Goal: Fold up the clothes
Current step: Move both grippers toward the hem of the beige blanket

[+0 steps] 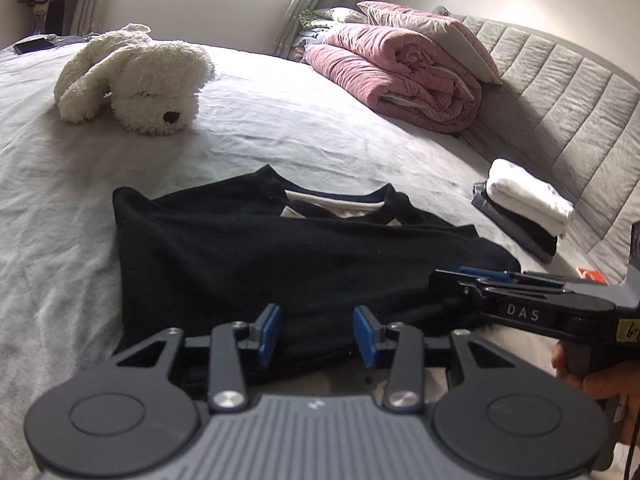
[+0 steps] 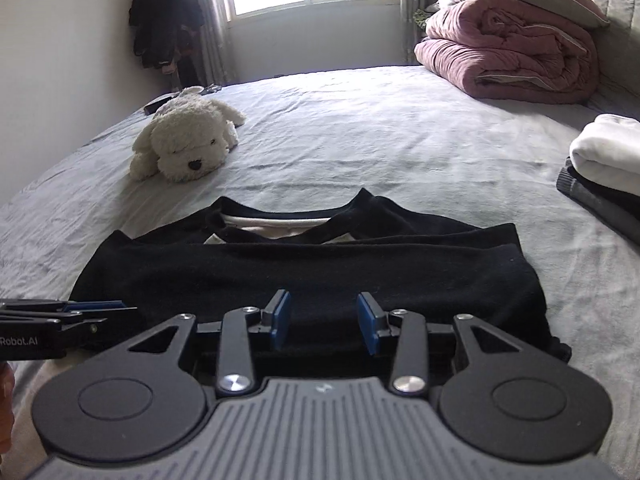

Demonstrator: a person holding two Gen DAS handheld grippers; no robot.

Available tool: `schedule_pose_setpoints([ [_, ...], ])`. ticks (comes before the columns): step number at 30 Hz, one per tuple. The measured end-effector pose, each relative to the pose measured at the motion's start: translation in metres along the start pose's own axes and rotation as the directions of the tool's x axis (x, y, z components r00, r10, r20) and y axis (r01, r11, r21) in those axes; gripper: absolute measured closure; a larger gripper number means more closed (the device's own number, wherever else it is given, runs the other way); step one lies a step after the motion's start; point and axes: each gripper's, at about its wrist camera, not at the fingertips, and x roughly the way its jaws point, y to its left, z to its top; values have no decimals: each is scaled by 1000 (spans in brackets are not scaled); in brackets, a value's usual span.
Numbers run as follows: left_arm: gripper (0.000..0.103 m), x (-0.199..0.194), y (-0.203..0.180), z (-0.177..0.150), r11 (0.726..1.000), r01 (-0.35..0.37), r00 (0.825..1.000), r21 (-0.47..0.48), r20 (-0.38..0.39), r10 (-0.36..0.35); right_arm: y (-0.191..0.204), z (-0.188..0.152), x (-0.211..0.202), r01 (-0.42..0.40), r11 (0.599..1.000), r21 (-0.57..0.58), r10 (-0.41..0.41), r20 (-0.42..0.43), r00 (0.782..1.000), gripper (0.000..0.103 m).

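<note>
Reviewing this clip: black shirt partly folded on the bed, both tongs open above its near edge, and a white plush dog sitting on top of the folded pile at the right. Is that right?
Not quite. The plush dog lies on the bare sheet far left of the black shirt, not on the folded pile, as the right wrist view shows. Left tongs and right tongs are open.

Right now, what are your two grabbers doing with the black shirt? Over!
Left gripper open, nothing between pads. Right gripper open too, empty. Black shirt folded flat on bed, just ahead. Plush dog and folded stack well clear.
</note>
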Motion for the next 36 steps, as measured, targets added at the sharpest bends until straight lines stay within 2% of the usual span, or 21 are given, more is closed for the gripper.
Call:
schedule_pose_setpoints([
  [4,61,-6,-2,-7,996,-21,1000,90,-2,22,1,-11,0,23,993,-114,-24,-8,1000,58],
  [11,57,-39,6,-25,996,5,999,90,53,-9,-31,-20,-30,-74,996,-56,75,1,997,54],
  [16,52,-62,-3,-47,988,22,997,156,69,-33,-37,-35,-51,-131,988,-78,131,0,991,51],
  [21,49,-72,-17,-76,964,-3,1000,266,17,-2,-26,-62,-66,-138,971,-198,132,-42,990,43],
  [24,44,-85,-21,-88,958,-15,1000,285,16,10,-22,-78,-78,-126,957,-260,117,-51,992,37],
  [29,40,-104,-29,-105,959,-11,1000,283,-13,16,-37,-91,-100,-132,963,-233,117,-75,990,32],
  [32,38,-113,-37,-110,953,-3,998,302,-63,23,-47,-97,-115,-124,970,-210,104,-103,989,32],
  [36,37,-128,-39,-112,970,0,990,244,-134,34,-59,-103,-136,-103,984,-143,80,-154,985,32],
])
